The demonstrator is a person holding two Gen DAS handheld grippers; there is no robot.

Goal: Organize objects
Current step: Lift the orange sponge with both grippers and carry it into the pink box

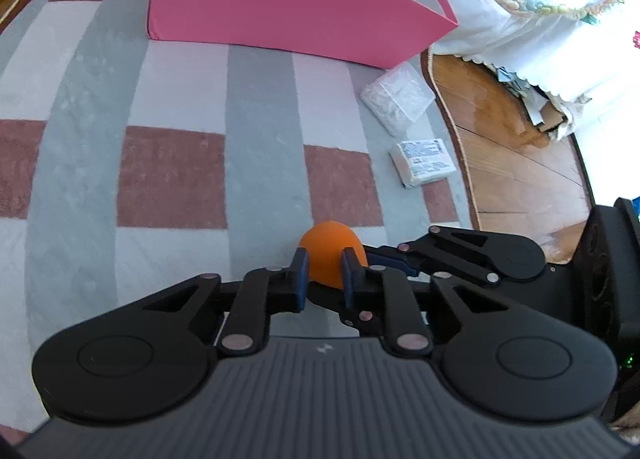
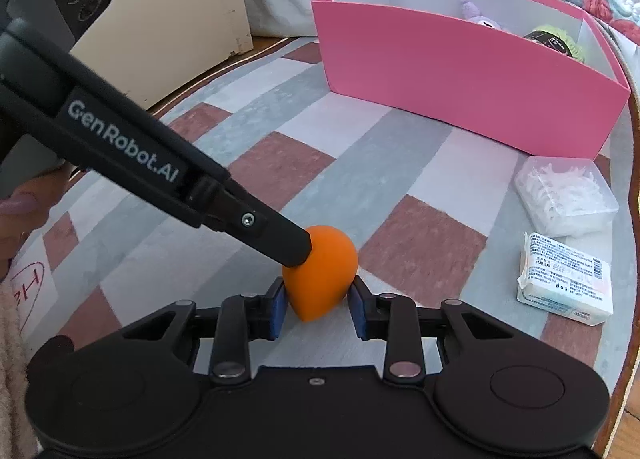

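While the orange sponge point(image 2: 322, 271) sits on the striped rug point(image 2: 400, 163) at lower centre, both the right gripper point(image 2: 318, 309) and left gripper point(image 1: 325, 281) clamp it, apparently; the pink box point(image 2: 460, 75) stands upper right.

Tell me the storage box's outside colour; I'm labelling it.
Pink cardboard box, white inside; clearest in the right wrist view.

Both wrist cams tilt steeply down at the rug point(image 1: 180, 99), very close. Shared: orange sponge point(image 2: 324, 271), pink box point(image 1: 280, 7), each other's gripper.
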